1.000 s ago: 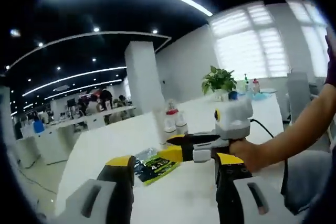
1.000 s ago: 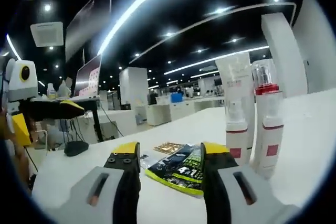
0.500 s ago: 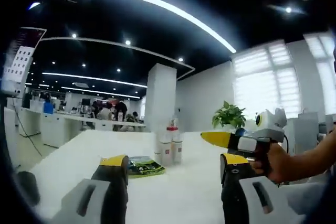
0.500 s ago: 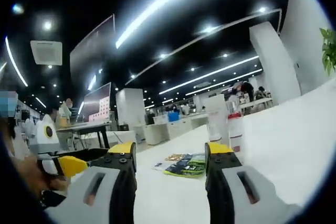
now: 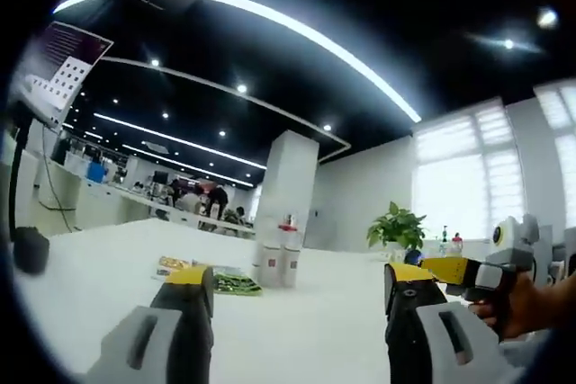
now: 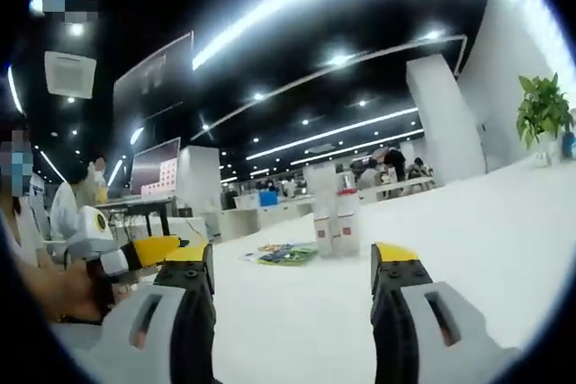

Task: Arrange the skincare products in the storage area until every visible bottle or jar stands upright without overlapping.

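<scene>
With both claws spread and empty, well short of the two upright bottles (image 6: 333,219) on the white surface (image 6: 504,222), the person would do best to approach low and slowly, sparing the flat packets (image 6: 286,254) beside them.

table (image 5: 306,312): smooth matt white | sachets (image 5: 229,282): glossy foil | bottles (image 6: 335,222): plastic

Two white bottles (image 5: 279,263) stand upright, side by side and touching, on the white table (image 5: 297,330). One has a red cap. Green sachets (image 5: 225,281) lie flat just beside them.
</scene>
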